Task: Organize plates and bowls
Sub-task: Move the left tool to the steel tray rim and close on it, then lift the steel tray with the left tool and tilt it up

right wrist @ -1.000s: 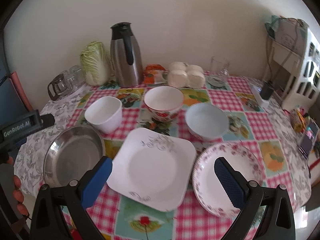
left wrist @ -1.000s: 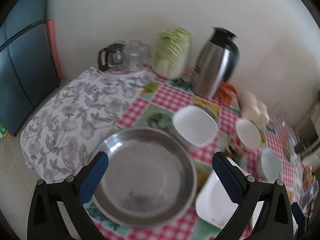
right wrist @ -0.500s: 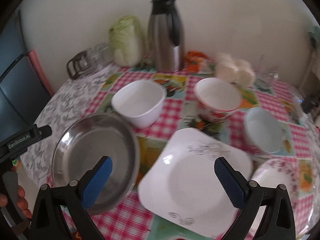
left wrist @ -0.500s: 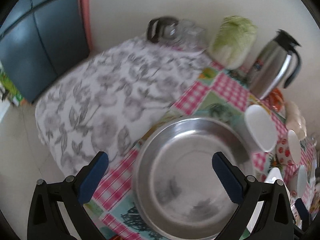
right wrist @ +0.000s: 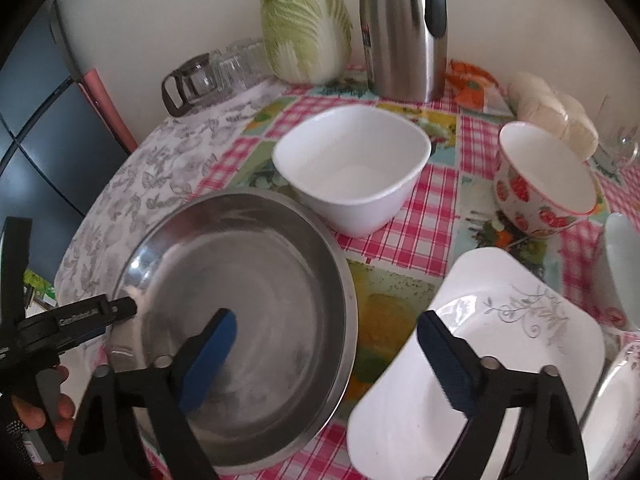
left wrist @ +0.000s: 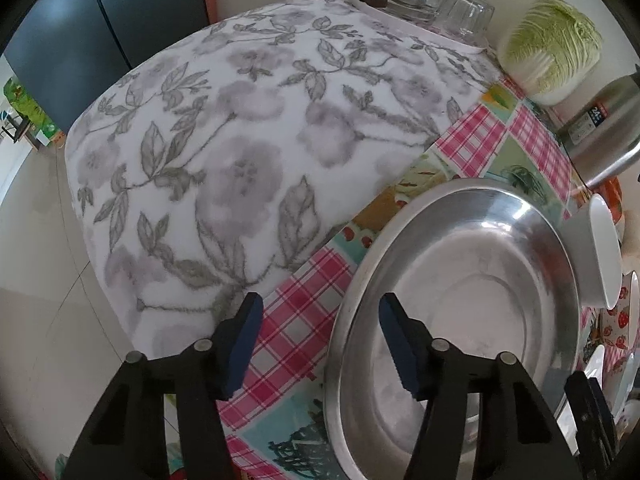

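A round steel plate (left wrist: 480,300) (right wrist: 248,300) lies near the table's left edge. My left gripper (left wrist: 320,340) points steeply down with the plate's left rim between its closing jaws; one blue pad is over the cloth, the other inside the plate, and neither presses on the rim. My right gripper (right wrist: 328,360) straddles the plate's right rim. Its jaws are closing too, with one pad over the steel and the other above the white square plate (right wrist: 500,340). Behind stand a white square bowl (right wrist: 352,168) and a strawberry bowl (right wrist: 548,184).
A cabbage (right wrist: 308,24), a steel thermos (right wrist: 404,28), a glass jug (right wrist: 192,84) and wrapped buns (right wrist: 552,108) line the back wall. A pale bowl (right wrist: 624,268) and a floral plate (right wrist: 616,412) sit at the right. A person's hand (right wrist: 40,404) holds the left tool. Left of the table is floor (left wrist: 40,260).
Both grippers have come down and left toward the steel plate, each now straddling one side of its rim. Both pairs of jaws have narrowed, the left more.
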The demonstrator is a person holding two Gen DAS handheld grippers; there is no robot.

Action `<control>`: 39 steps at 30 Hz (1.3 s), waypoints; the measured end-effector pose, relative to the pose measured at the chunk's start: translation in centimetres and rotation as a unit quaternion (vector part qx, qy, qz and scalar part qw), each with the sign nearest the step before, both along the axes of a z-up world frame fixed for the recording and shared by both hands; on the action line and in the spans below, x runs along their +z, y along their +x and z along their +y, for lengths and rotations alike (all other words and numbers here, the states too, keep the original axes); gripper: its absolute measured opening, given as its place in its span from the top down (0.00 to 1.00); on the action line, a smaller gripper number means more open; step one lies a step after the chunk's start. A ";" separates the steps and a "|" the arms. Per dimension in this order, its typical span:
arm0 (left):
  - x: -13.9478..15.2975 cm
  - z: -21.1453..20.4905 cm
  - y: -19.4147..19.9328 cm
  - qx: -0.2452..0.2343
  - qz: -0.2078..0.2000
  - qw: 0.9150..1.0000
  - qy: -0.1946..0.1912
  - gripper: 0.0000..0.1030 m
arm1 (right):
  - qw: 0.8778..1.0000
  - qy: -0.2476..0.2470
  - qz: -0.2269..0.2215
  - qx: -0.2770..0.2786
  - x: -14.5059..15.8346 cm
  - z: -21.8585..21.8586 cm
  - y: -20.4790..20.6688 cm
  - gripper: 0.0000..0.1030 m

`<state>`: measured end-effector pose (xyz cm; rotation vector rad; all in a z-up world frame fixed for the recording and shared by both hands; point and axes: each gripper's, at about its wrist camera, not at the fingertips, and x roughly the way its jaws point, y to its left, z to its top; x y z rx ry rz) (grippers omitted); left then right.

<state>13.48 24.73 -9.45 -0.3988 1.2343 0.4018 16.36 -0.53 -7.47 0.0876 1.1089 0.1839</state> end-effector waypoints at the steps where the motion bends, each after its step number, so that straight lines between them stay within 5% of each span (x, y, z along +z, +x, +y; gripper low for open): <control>1: 0.0 0.0 0.0 -0.002 -0.002 1.000 -0.003 0.43 | 1.000 0.000 0.002 -0.001 -0.2 0.0 0.1 0.18; 13: -0.9 -0.7 0.3 -0.017 0.004 0.999 -0.037 0.73 | 0.999 0.022 0.017 0.018 -1.5 0.4 0.8 0.50; 39: -0.2 0.0 0.2 0.004 -0.022 0.999 -0.034 0.76 | 0.999 0.049 0.020 0.006 -1.9 -0.8 0.2 0.86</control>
